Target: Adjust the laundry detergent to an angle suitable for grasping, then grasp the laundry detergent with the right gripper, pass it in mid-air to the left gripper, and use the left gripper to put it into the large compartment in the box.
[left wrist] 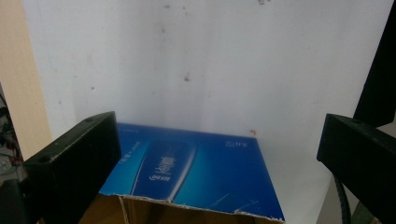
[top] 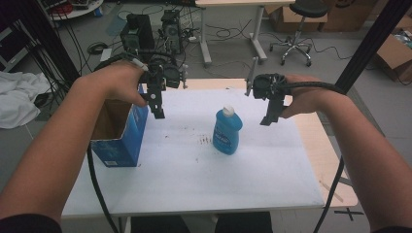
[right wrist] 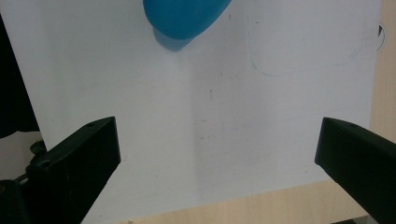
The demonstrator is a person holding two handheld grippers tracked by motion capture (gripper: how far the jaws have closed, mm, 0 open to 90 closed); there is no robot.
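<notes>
A blue bottle [top: 227, 131] with a white cap stands upright near the middle of the white table top [top: 194, 179]. Its blue base [right wrist: 184, 16] shows at the top of the right gripper view. An open blue cardboard box [top: 119, 133] stands at the table's left edge, and its blue printed side [left wrist: 187, 170] lies below the left gripper's jaws. My left gripper [top: 158, 109] hangs open just right of the box's top, holding nothing. My right gripper [top: 269, 116] hovers open to the right of the bottle, above bare table, also holding nothing.
The white sheet covers a wooden table [top: 330, 165] whose bare edge shows at the right. Behind the table are computer towers [top: 150, 31], floor cables, a white desk leg [top: 204, 36] and a swivel stool [top: 299, 29]. Cardboard boxes [top: 396, 53] sit at the far right.
</notes>
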